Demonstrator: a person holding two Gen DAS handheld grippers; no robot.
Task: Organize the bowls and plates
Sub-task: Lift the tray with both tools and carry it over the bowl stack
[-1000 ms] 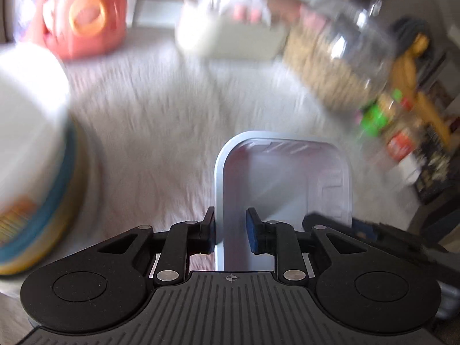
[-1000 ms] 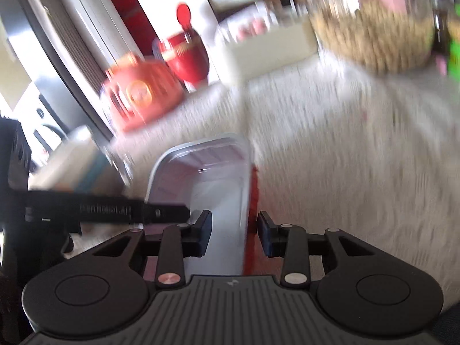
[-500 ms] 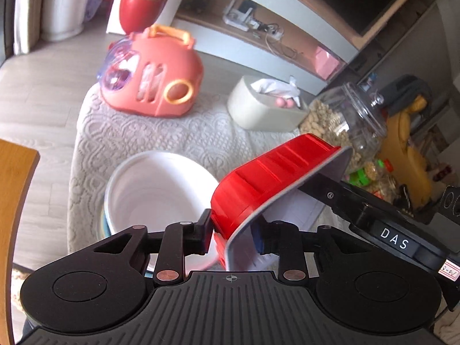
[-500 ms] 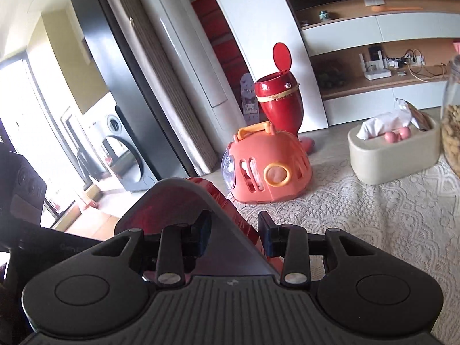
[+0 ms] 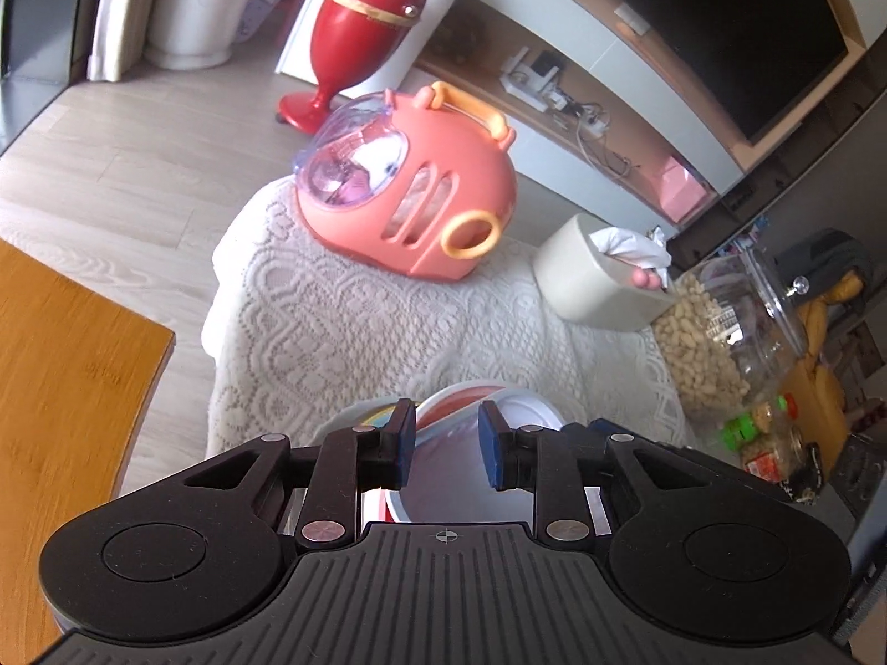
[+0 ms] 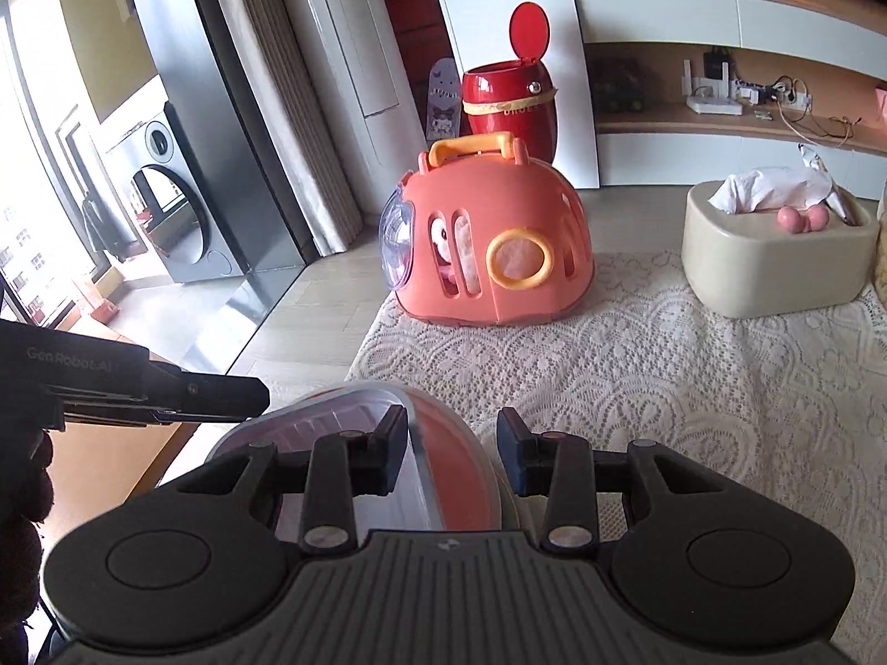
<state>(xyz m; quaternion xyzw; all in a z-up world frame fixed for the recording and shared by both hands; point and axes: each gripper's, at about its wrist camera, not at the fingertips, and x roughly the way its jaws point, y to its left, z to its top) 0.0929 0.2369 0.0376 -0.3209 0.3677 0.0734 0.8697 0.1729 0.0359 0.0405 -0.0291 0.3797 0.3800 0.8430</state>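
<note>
- Left gripper (image 5: pixel 446 443): fingers have just been opening a bit. The red tray (image 5: pixel 449 465) has its edge between them, and both pads look pressed on it.
- Right gripper (image 6: pixel 453 449): fingers pinch the opposite side of the same tray, rim at the left pad and red wall filling the gap.
- Tray is tilted and held from both sides at the near left corner of the lace-covered table (image 5: pixel 360 332).
- Tray sits right over a white bowl (image 5: pixel 526 407) and a rainbow-print bowl (image 5: pixel 368 415); cannot tell if it touches them.
- Farther back on the table: pink carrier (image 5: pixel 410 194), tissue box (image 5: pixel 587 282), peanut jar (image 5: pixel 715 343).
- Wooden board (image 5: pixel 66 388) to the left, apart from the table.
</note>
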